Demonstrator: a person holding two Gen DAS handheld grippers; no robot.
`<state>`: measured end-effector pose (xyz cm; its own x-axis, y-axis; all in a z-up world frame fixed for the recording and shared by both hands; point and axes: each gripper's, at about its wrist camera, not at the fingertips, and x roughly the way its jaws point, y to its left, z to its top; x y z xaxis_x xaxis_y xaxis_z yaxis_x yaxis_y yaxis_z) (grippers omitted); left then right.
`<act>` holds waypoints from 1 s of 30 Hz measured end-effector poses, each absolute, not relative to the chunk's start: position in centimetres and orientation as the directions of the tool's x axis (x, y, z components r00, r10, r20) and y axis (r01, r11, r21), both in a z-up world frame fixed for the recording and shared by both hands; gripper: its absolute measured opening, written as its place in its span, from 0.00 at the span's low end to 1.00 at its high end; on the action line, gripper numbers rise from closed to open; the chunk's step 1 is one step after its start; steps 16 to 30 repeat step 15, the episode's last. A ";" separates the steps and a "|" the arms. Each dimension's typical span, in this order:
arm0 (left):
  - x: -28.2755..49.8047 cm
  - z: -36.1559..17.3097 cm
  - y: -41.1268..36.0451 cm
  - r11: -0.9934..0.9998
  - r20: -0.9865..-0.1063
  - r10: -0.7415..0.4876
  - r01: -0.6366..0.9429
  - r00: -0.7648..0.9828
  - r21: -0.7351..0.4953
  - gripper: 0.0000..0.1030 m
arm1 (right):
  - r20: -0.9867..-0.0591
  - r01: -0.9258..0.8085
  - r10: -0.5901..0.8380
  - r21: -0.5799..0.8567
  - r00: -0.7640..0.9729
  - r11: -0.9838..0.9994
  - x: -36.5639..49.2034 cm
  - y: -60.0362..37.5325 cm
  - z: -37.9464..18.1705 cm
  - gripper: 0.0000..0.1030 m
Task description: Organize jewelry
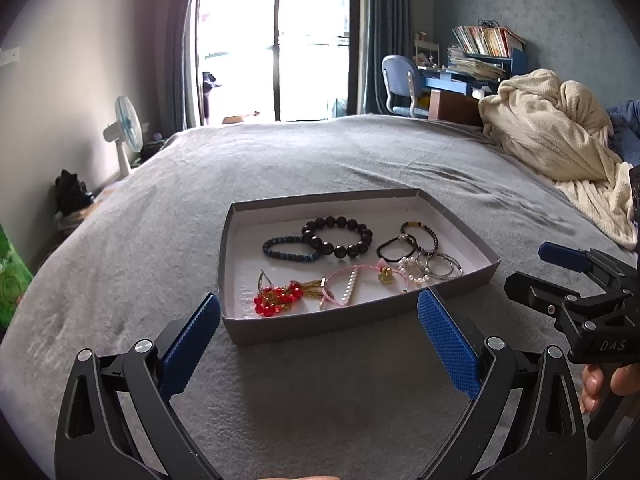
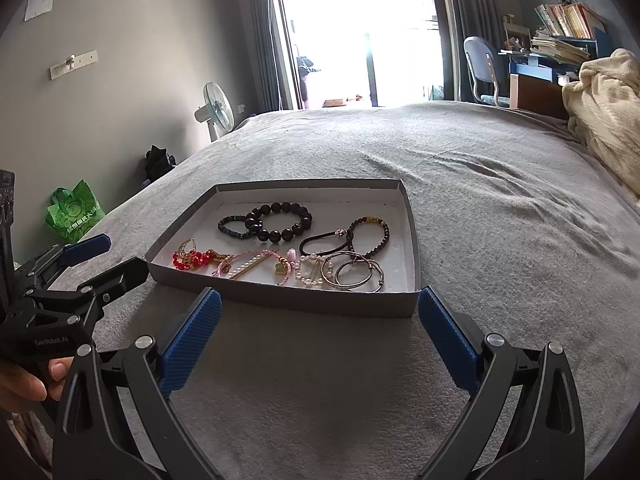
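Note:
A shallow grey box (image 1: pixel 320 326) (image 2: pixel 280 298) lies on the grey bed. It holds a big black bead bracelet (image 1: pixel 338 237) (image 2: pixel 280 221), a blue-black bracelet (image 1: pixel 290 249), a black hair tie (image 2: pixel 326 242), a brown bead bracelet (image 2: pixel 370 236), silver rings (image 1: pixel 440 266) (image 2: pixel 356 274), pearl pieces (image 2: pixel 314 270), a pink cord bracelet (image 1: pixel 348 284) and red bead earrings (image 1: pixel 278 298) (image 2: pixel 194 259). My left gripper (image 1: pixel 318 318) is open and empty just in front of the box. My right gripper (image 2: pixel 319 312) is open and empty at the box's near wall.
A cream blanket (image 1: pixel 560 132) is piled on the bed at the right. A fan (image 1: pixel 128 128), a green bag (image 2: pixel 74 210), a blue chair (image 1: pixel 402 84) and a cluttered desk (image 1: pixel 480 68) stand beyond the bed. Grey sheet (image 2: pixel 500 208) spreads around the box.

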<state>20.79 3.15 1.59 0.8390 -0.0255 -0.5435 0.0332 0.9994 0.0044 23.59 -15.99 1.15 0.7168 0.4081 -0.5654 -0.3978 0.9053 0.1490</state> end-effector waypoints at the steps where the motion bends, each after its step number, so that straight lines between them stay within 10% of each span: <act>1: 20.8 1.6 3.1 0.999 -0.543 -0.027 0.035 0.839 0.005 0.95 | -0.565 -0.398 0.408 0.148 0.717 0.905 23.6 -16.0 1.2 0.95; 30: 20.9 1.4 3.0 0.999 -0.551 -0.027 0.038 0.834 0.009 0.95 | -0.568 -0.399 0.409 0.150 0.714 0.904 23.7 -15.9 1.1 0.95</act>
